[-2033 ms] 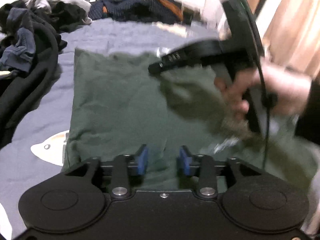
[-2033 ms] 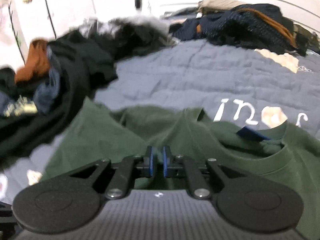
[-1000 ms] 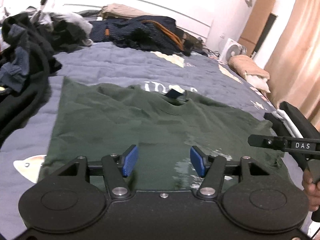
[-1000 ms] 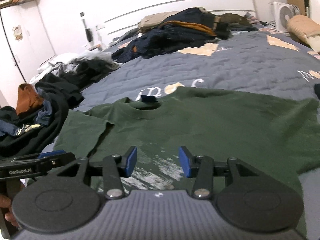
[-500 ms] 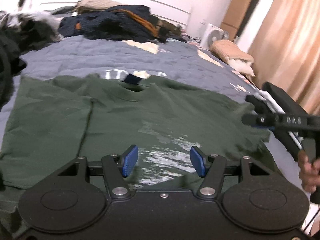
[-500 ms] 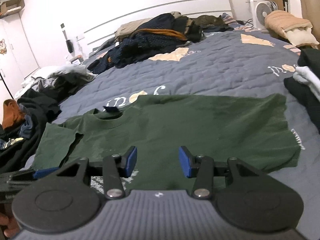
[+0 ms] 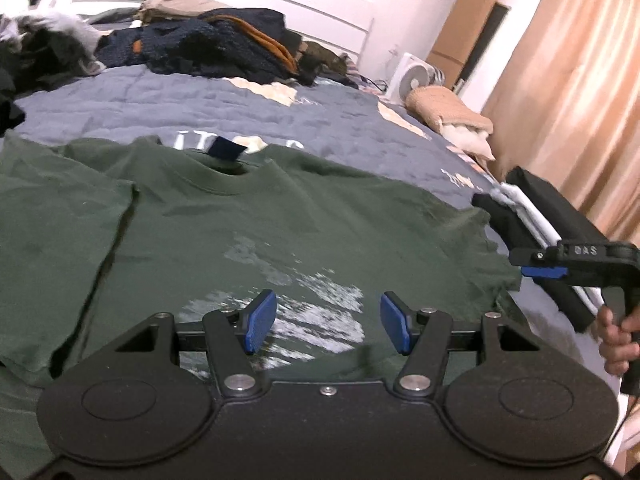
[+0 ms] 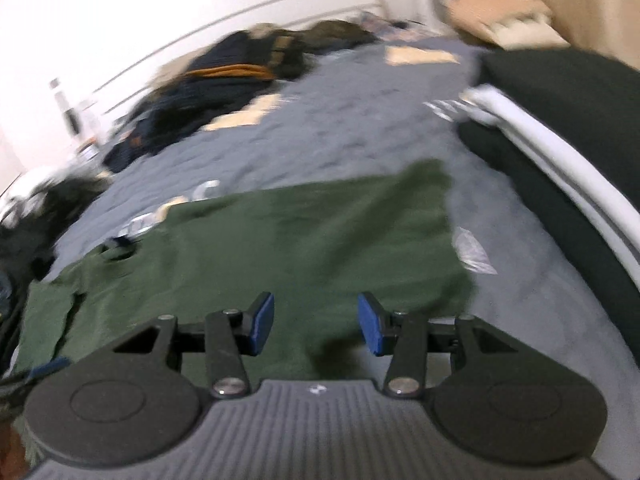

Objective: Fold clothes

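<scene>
Both pairs of blue-padded fingers (image 7: 261,321) are held wide apart, with nothing gripped. Below them the grey-blue quilted bedspread (image 7: 168,104) is seen, and the dark green cotton T-shirt (image 7: 280,224) is spread flat on it, collar away. Above its lower part the left gripper (image 7: 328,322) is held; the right gripper (image 8: 316,322) is near its right sleeve.

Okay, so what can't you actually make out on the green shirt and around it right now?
- Shirt hem: left wrist view, hidden behind the left gripper.
- Shirt print: left wrist view, faded and partly covered; unreadable.
- Collar label: too small to read.
- Clothes pile: right wrist view, motion-blurred.
- Folded stack: cut off by the right edge.
</scene>
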